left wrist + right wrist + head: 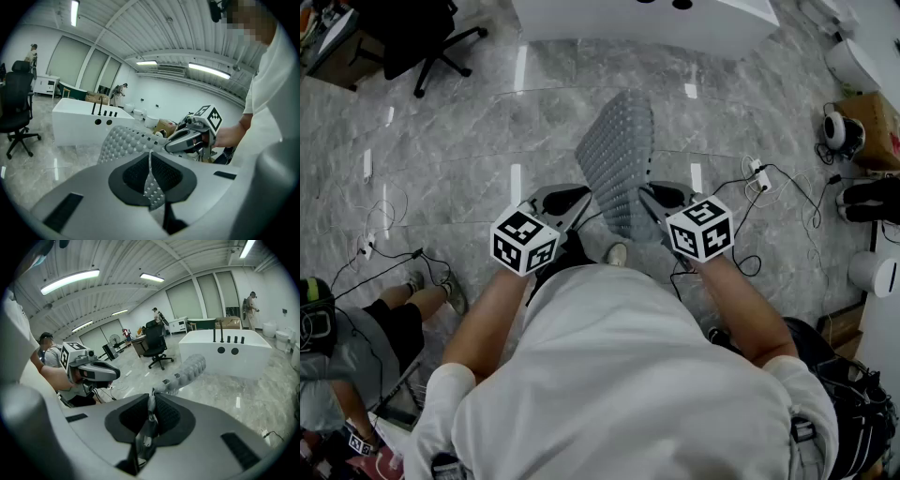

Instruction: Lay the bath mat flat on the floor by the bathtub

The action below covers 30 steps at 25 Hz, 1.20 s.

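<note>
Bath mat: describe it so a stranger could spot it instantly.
Find the white bathtub at the head view's top. Below it, the bath mat hangs between the left gripper and right gripper. It alone is a grey sheet covered in round bumps.

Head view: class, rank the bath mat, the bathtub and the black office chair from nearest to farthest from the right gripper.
1. bath mat: clamped in the right gripper, stretching ahead of it.
2. bathtub: on the floor ahead, at the top edge.
3. black office chair: far top left corner.
</note>
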{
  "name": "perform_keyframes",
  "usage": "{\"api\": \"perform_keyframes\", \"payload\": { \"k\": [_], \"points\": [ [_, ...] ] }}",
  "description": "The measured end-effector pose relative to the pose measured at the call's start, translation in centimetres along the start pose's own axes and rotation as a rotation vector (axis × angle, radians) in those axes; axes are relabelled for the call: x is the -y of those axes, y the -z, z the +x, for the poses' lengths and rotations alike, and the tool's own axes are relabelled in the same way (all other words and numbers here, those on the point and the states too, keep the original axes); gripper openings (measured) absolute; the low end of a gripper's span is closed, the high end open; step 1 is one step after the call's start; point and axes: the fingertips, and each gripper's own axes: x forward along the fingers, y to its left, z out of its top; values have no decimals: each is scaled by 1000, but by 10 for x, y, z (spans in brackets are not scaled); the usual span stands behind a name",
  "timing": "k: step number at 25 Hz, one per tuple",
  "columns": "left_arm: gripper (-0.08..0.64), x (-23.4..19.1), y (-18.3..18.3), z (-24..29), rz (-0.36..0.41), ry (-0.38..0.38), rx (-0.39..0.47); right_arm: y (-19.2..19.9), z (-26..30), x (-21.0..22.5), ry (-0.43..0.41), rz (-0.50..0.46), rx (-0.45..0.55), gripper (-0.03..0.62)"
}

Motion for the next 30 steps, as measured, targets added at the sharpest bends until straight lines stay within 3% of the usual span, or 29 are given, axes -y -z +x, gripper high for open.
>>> {"api": "perform_keyframes", "payload": {
  "k": [5,8,17,24,30],
  "points": [
    [29,60,16,10,-49,27,26,44,-27,-3,10,0,-36,43],
    [29,82,23,13,-39,44,11,65,-43,-2,19,10,-54,43],
    [29,64,14,10,-44,9,36,74,-45,33,52,68,-91,44],
    [29,-2,-11,36,-51,66,41,22,-2,79,108,140,-60,43],
    [29,-92,-73,47,8,112,41,-67,57,111,153,142,-42,43]
  ]
}}
